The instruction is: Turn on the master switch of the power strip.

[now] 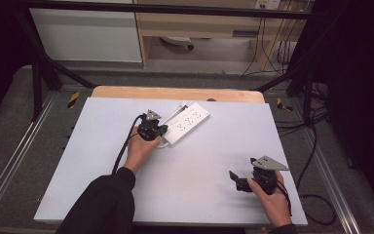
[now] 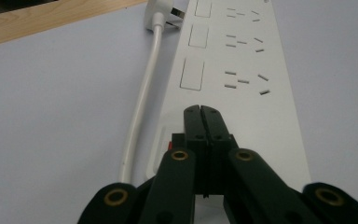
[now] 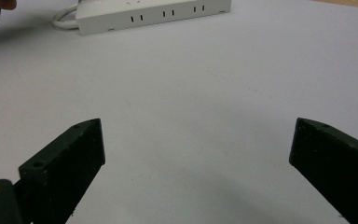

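A white power strip [image 1: 189, 121] lies slanted at the back middle of the white mat, its white cable [image 2: 142, 93] running along its side to a plug [image 2: 161, 16]. My left gripper [image 1: 164, 130] is shut, nothing between its jaws. In the left gripper view its closed tips [image 2: 201, 109] rest over the strip's near end, just past a small red part [image 2: 171, 145]; whether they touch the strip I cannot tell. My right gripper [image 1: 236, 180] hovers low near the front right of the mat, open wide and empty [image 3: 198, 140], aimed toward the strip [image 3: 154, 14].
The white mat [image 1: 199, 165] covers a wooden table [image 1: 175, 92]. Black frame bars [image 1: 39, 73] stand at the back corners. Cables [image 1: 316, 195] trail on the floor to the right. A cabinet [image 1: 199, 29] stands behind the table.
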Available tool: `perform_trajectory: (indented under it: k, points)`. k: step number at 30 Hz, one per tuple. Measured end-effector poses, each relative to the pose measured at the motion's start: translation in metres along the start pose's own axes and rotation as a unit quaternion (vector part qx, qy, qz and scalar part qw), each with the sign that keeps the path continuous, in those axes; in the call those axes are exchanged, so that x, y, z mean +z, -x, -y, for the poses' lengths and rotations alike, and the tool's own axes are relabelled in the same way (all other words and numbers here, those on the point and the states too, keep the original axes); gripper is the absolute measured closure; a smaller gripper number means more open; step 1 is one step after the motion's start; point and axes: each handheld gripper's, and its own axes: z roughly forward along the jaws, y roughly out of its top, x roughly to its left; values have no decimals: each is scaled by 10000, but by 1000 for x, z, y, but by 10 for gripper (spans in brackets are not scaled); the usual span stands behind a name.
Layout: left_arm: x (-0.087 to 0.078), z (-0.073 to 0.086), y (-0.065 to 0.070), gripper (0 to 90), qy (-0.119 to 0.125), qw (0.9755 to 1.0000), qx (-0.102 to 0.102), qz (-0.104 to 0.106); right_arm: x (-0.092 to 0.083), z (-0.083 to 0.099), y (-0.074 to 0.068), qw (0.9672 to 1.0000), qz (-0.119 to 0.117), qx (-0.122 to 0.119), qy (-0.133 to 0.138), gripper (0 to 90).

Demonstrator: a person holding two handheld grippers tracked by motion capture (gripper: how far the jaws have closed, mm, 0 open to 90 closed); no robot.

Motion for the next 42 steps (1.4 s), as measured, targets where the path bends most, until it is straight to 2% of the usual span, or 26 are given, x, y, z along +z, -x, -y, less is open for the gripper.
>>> perform_trajectory:
  k: [3,9,11,16,23,28,31,35,42]
  points:
    - [-1,0,2,900,-34,9999,106,-39,0,0,0,10000,2,-17,-19,37]
    - [-6,-1,-4,900,-50,9999,-108,-49,0,0,0,10000,3,1,-3,37]
    - [-7,-1,-5,900,8,10000,-54,-57,0,0,1,10000,9,-2,20,37]
    - [-8,-4,-3,900,232,9995,-199,45,0,0,1,10000,8,17,18,36]
    - [-10,-6,-1,900,338,9992,-216,2,-1,0,2,10000,6,16,29,36]
    - [-12,-8,0,756,409,9987,-297,-84,-1,-1,2,10000,1,13,24,36]
    - [-13,-8,-1,665,370,9987,-309,-132,-1,-1,2,10000,7,1,21,36]
    - [-15,-9,-2,503,334,9985,-384,-212,0,-1,2,10000,1,11,20,36]
    - [-20,-11,-3,319,382,9980,-473,-192,0,-1,2,10000,-2,10,22,36]
